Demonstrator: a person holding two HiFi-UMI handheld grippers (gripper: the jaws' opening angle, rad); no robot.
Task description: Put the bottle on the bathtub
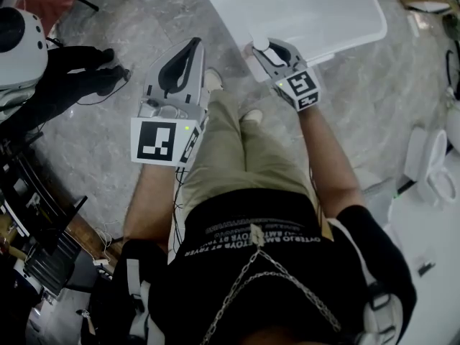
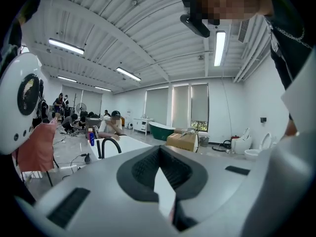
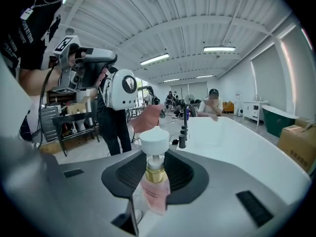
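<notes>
The bottle (image 3: 154,184) has a pale pink body, a gold collar and a white pump cap (image 1: 260,45). It stands upright between the jaws of my right gripper (image 3: 155,169), which are shut on its lower body. In the head view my right gripper (image 1: 267,54) holds it at the near corner of the white bathtub (image 1: 309,9). The tub's broad rim (image 3: 237,147) stretches ahead to the right and carries a black faucet (image 3: 183,132). My left gripper (image 1: 194,45) hovers over the floor left of the tub, shut, with nothing held (image 2: 159,154).
A person in dark clothes (image 1: 68,74) and a white robot head (image 1: 18,42) stand at the left, with a dark rack (image 1: 43,250) below them. Toilets (image 1: 431,167) line the right side. A cardboard box (image 3: 298,142) sits beyond the tub. Cables lie on the marble floor.
</notes>
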